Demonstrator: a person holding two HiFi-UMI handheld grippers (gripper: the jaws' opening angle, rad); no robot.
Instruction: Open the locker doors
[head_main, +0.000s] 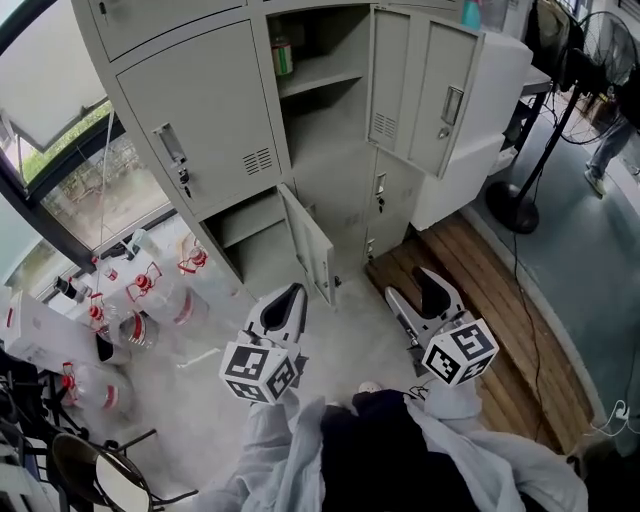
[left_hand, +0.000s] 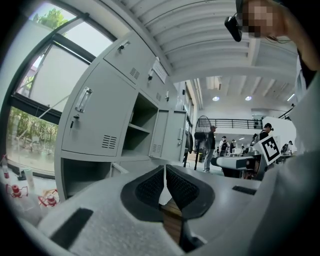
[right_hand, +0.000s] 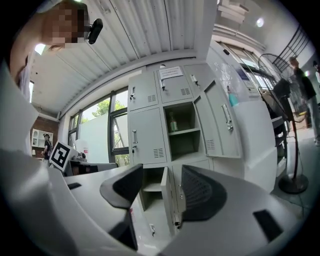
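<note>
A tall grey locker (head_main: 215, 110) filled the upper part of the head view. Its upper right door (head_main: 390, 80) was swung wide and its lower left door (head_main: 310, 245) hung ajar, while the left door above it was shut. A wooden platform (head_main: 480, 290) lay to the locker's right, with a standing fan (head_main: 513, 207) beyond it. Clear jugs with red caps (head_main: 140, 285) crowded the floor on the left. The right claw (right_hand: 162, 182) was level and faced the locker, its jaws wide apart with nothing between them. The left claw (left_hand: 165, 172) had its pads drawn together, empty. A small can (head_main: 283, 55) sat on the open upper shelf.
</note>
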